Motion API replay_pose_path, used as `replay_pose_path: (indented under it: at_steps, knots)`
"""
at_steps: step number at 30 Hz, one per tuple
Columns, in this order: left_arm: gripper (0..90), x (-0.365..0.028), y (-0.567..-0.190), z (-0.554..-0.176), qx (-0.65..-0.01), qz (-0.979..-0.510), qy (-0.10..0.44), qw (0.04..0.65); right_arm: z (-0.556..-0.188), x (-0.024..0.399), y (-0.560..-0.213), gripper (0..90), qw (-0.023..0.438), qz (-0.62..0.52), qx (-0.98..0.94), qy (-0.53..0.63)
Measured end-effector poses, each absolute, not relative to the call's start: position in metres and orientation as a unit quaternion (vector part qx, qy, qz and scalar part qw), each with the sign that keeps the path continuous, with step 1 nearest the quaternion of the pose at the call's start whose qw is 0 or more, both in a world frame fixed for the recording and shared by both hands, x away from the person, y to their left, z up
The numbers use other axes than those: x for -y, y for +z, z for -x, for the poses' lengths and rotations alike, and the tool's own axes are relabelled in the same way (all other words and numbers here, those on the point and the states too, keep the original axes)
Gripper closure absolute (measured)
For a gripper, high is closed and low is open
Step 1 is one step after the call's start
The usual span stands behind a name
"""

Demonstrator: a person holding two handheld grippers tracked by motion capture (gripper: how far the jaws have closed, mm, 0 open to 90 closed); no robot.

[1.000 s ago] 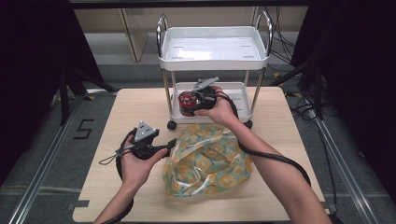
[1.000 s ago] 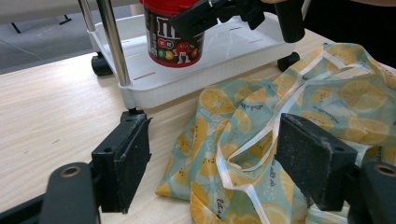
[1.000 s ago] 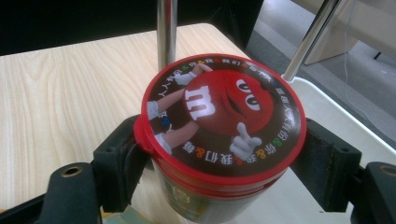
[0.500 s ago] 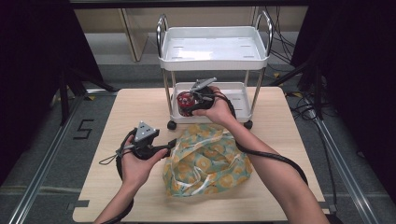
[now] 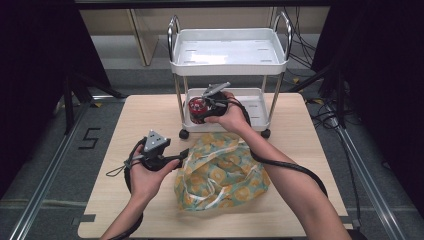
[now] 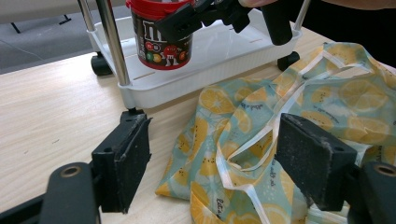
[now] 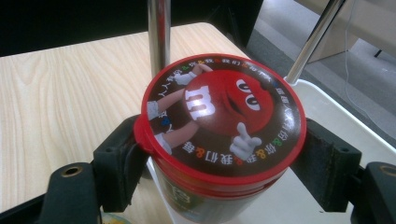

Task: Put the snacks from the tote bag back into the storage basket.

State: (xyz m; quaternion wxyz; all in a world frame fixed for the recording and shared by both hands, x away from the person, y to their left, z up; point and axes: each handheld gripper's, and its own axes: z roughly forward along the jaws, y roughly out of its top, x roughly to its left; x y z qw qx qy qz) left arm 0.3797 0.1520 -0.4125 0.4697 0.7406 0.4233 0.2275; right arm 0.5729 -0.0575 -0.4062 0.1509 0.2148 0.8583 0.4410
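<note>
Keeping R gripper [image 7: 219, 158] jaws clamped on candy tub [image 7: 219, 126], I'd lower it level onto cart's bottom tray [image 5: 255, 107]; L gripper [image 6: 224, 163] jaws wide by bag [image 6: 289, 116].

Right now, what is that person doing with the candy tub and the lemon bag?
A person holds a two-jaw gripper in each hand at a wooden table. The right gripper is clamped around a red-lidded round candy tub, holding it just above the lower tray of a small white two-shelf cart. The left gripper has its jaws open over the edge of a crumpled lemon-print fabric bag lying on the table in front of the cart, not gripping it.
</note>
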Motion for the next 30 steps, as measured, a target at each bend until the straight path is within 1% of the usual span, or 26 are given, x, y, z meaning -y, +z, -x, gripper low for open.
replay_pose_path:
  at_steps: [5, 7, 9, 20, 24, 26, 30]
  knots:
    - [25.4, -0.152, -0.413, -0.379, -0.428, -0.738, 0.225, 0.472, -0.574, 0.056, -0.407, 25.6, 0.150, -0.215, -0.858, 0.442]
    - [25.4, -0.152, -0.412, -0.380, -0.423, -0.740, 0.227, 0.471, -0.576, 0.057, -0.407, 25.6, 0.160, -0.210, -0.859, 0.438]
    - [25.4, -0.152, -0.412, -0.380, -0.423, -0.740, 0.227, 0.471, -0.576, 0.055, -0.410, 25.6, 0.138, -0.219, -0.857, 0.446]
    - [25.4, -0.152, -0.413, -0.380, -0.428, -0.736, 0.223, 0.474, -0.580, 0.052, -0.416, 25.6, 0.137, -0.213, -0.859, 0.445]
    - [25.3, -0.152, -0.413, -0.380, -0.428, -0.737, 0.222, 0.474, -0.581, 0.051, -0.418, 25.6, 0.151, -0.215, -0.860, 0.439]
    - [25.3, -0.152, -0.413, -0.380, -0.429, -0.737, 0.224, 0.473, -0.581, 0.051, -0.418, 25.6, 0.135, -0.212, -0.860, 0.443]
    - [25.3, -0.152, -0.413, -0.380, -0.429, -0.737, 0.224, 0.472, -0.581, 0.051, -0.419, 25.6, 0.136, -0.217, -0.861, 0.440]
